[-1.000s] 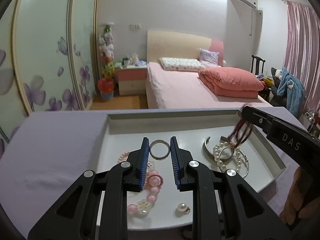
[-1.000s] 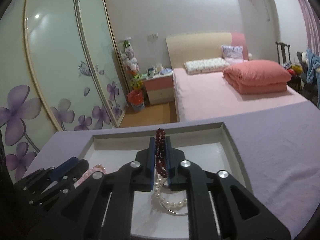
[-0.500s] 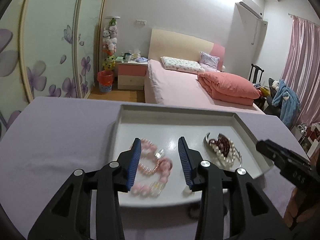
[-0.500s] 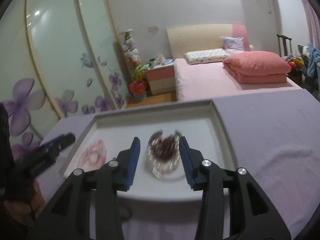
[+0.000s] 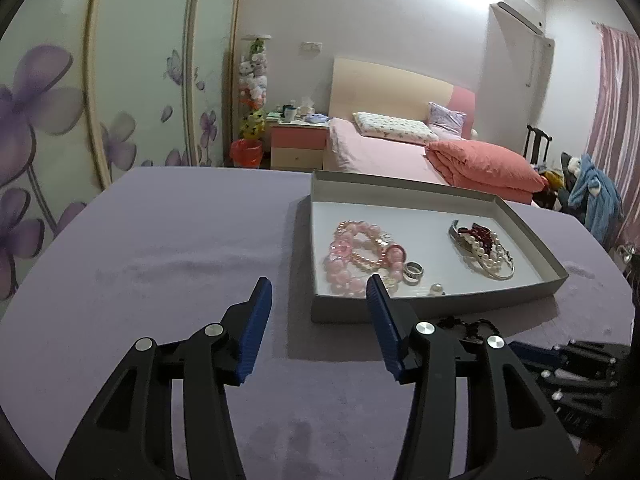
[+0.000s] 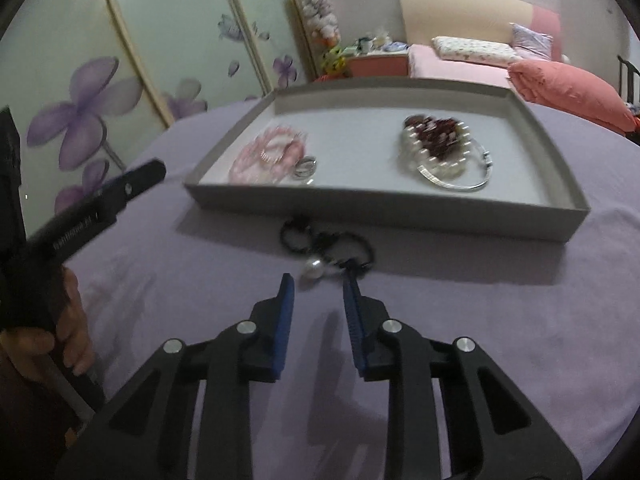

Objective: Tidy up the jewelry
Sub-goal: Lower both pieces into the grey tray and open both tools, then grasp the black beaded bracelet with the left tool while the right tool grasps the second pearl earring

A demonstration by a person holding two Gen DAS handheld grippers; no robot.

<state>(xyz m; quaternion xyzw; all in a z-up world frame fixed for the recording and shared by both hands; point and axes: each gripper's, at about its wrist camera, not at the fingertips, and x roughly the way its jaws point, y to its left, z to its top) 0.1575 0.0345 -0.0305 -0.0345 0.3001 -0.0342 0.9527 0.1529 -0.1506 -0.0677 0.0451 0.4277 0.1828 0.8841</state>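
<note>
A grey tray point(image 5: 436, 307) point(image 6: 372, 210) sits on the purple tablecloth. It holds pink bead bracelets point(image 5: 356, 250) point(image 6: 266, 154), a silver ring point(image 5: 413, 271) point(image 6: 305, 168), a loose pearl point(image 5: 436, 289), and a dark red bracelet point(image 5: 478, 234) point(image 6: 438, 136) on a pearl strand and silver bangle point(image 5: 492, 266) point(image 6: 456, 176). A black cord with a pearl point(image 6: 326, 246) lies on the cloth before the tray. My left gripper point(image 5: 319, 294) is open and empty, short of the tray's front left corner. My right gripper point(image 6: 318, 282) is open and empty just behind the black cord.
The purple cloth point(image 5: 160, 248) spreads wide to the left of the tray. A bed point(image 5: 400, 148), a nightstand point(image 5: 298, 142) and flowered wardrobe doors point(image 5: 60, 100) stand beyond the table. The right gripper's body shows at the lower right in the left wrist view point(image 5: 576, 364).
The right gripper opened and dropped the dark red bracelet onto the pearl strand, then drew back out of the tray. The left gripper also pulled back and opened wider.
</note>
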